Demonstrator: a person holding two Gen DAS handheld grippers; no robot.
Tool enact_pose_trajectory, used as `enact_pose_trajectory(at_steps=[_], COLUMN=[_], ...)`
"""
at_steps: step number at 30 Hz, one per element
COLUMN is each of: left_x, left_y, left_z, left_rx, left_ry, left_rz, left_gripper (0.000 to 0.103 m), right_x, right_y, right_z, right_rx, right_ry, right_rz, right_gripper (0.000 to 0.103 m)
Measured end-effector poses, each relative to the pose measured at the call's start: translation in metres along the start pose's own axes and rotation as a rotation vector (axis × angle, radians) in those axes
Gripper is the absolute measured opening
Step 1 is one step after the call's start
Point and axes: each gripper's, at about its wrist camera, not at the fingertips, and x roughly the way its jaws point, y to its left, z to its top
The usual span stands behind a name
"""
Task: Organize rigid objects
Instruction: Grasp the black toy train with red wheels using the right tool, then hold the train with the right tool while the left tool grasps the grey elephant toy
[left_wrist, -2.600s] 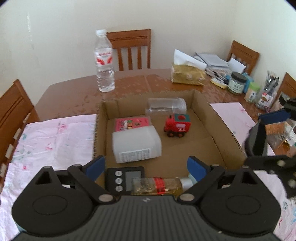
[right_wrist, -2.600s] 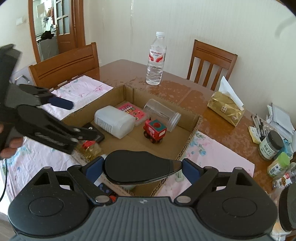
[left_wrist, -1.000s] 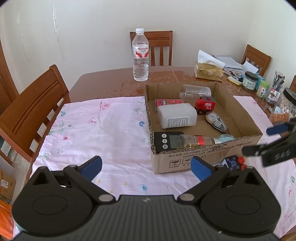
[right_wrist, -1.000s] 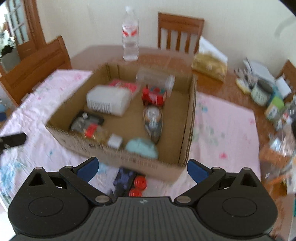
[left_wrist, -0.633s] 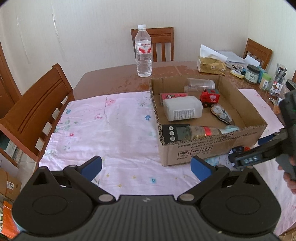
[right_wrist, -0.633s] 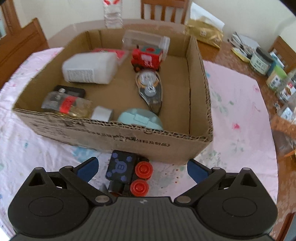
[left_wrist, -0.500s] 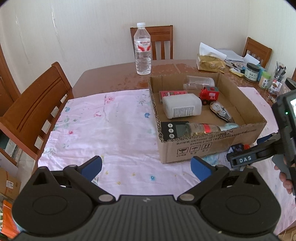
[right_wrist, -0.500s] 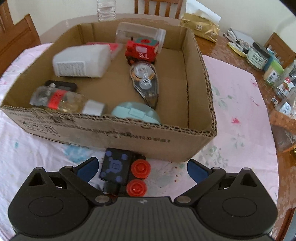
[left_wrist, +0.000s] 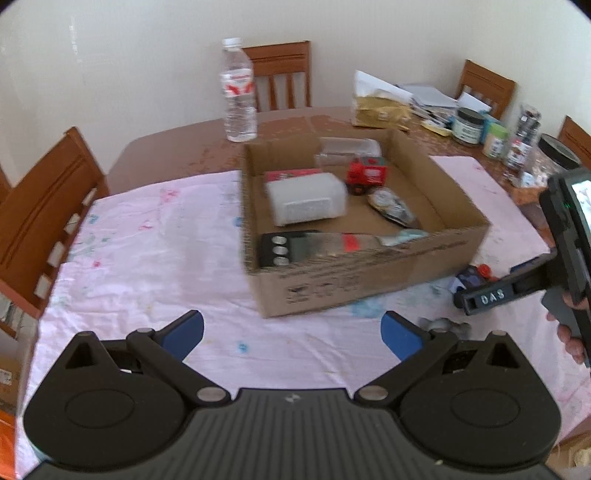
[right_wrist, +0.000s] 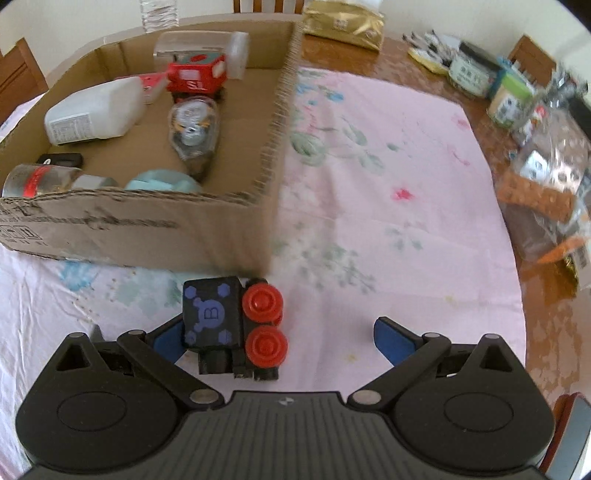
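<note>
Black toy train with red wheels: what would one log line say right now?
right tool: open | black toy train with red wheels: outside cardboard box, on pink cloth

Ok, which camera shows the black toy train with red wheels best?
The right wrist view: the black toy train fills the space beside the open right gripper. The left wrist view catches only a small blurred piece past the cardboard box.

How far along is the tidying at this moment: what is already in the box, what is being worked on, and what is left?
Mostly done: the cardboard box already holds the red toy train, white bottle, tape dispenser and other items. In hand: nothing gripped yet; the open right gripper sits around the black toy train on the pink cloth. Left: grasp it and box it. The left gripper is open and empty.
</note>
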Motion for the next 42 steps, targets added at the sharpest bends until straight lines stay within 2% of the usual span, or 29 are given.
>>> enact_pose_trajectory(at_steps=[9, 15, 17, 23, 31, 37, 42], left_x=[0.021, 0.039, 0.044, 0.058, 0.048, 0.039, 0.041], left_y=[-0.056, -0.079, -0.085, -0.082, -0.053, -0.042, -0.047], left_z=[-0.018, -0.033, -0.037, -0.044, -0.041, -0.037, -0.038], left_rx=[0.087, 0.085, 0.083, 0.060, -0.024, -0.008, 0.001], left_ry=[0.083, 0.146, 0.160, 0.192, 0.166, 0.152, 0.149], left_rz=[-0.122, -0.170, -0.169, -0.106, -0.083, 0.004, -0.029], left_gripper=[0.102, 0.102, 0.102, 0.102, 0.102, 0.102, 0.102], right_x=[-0.001, -0.002, -0.003, -0.004, -0.006, -0.008, -0.008], right_y=[-0.013, -0.017, -0.018, -0.019, -0.021, -0.021, -0.021], right_z=[-0.004, -0.008, -0.009, -0.011, -0.016, -0.019, -0.019], right_rx=[-0.069, -0.122, -0.133, -0.152, -0.170, -0.177, -0.176], right_ry=[-0.015, -0.034, -0.045, -0.060, -0.079, -0.086, -0.088], right_rz=[0.038, 0.064, 0.070, 0.080, 0.091, 0.095, 0.095], right_gripper=[0.103, 0.103, 0.103, 0.103, 0.103, 0.103, 0.103])
